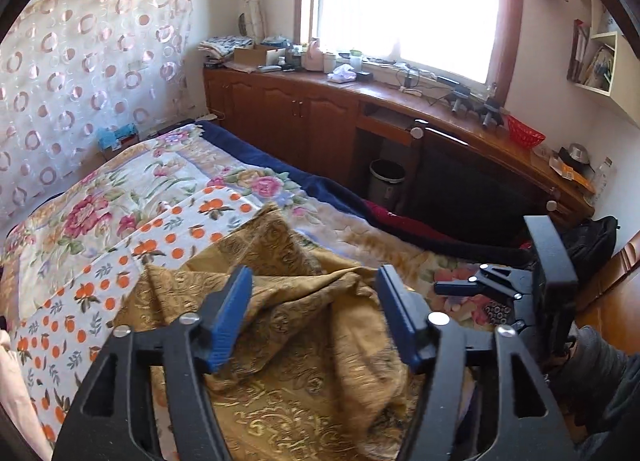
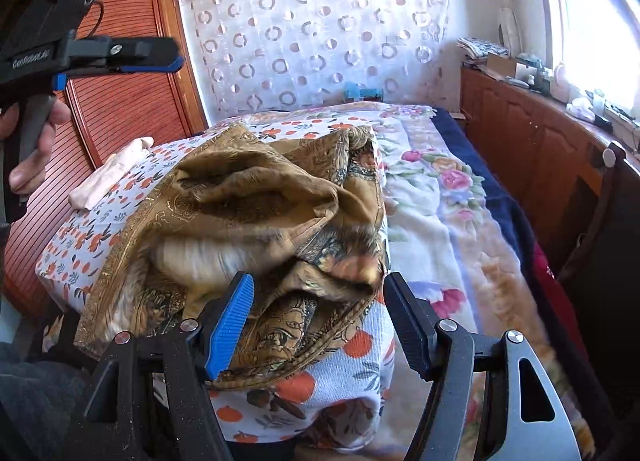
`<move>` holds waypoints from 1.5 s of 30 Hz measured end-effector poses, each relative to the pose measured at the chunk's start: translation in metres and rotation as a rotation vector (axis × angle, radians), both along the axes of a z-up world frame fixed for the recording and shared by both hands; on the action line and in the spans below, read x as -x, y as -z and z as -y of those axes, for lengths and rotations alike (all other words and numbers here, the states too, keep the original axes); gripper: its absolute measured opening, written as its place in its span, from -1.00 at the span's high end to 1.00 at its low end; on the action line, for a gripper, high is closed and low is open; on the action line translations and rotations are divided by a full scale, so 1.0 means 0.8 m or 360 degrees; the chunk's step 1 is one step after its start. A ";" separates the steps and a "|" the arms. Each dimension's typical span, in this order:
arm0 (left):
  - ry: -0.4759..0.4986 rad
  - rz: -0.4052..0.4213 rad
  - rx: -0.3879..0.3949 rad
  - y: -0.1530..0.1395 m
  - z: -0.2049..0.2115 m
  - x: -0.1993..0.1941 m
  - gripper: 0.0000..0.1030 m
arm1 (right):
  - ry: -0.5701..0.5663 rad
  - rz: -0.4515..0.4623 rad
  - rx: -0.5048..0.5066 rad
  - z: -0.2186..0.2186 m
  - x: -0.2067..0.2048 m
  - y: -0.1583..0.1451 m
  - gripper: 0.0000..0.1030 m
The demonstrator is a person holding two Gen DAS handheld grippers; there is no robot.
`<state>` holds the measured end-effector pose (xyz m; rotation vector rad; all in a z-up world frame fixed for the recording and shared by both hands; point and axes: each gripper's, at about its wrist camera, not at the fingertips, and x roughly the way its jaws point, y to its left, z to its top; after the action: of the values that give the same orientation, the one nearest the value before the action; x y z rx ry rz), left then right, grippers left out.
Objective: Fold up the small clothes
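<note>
Cloth [image 2: 256, 205] lies crumpled on the bed's near end, atop the orange-print cover [image 2: 100, 229]. Your right gripper [image 2: 316, 325] is nearer, jaws apart around its near hem; your left gripper [image 1: 314, 317] hovers apart, holding nothing.

Sunlit window [image 1: 404, 1] — wooden cabinets [image 1: 288, 109]
</note>
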<state>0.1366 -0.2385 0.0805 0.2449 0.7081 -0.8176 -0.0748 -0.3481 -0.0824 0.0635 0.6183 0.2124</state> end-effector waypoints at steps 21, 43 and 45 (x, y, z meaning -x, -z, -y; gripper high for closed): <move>-0.0377 -0.0089 -0.0080 0.094 -0.142 -0.058 -0.36 | -0.0224 0.0045 0.0116 -0.081 -0.099 -0.041 -0.35; -0.0373 -0.0144 -0.0069 0.132 -0.167 -0.106 -0.36 | -0.0593 -0.0204 0.0468 -0.152 -0.236 -0.041 -0.07; -0.0379 -0.0170 -0.0063 0.139 -0.171 -0.111 -0.36 | -0.0637 -0.0214 0.0528 -0.158 -0.240 -0.037 0.28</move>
<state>0.2253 -0.1018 -0.0307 0.1497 0.8372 -0.5931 0.1172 -0.2215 -0.0528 -0.3715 0.7906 0.4919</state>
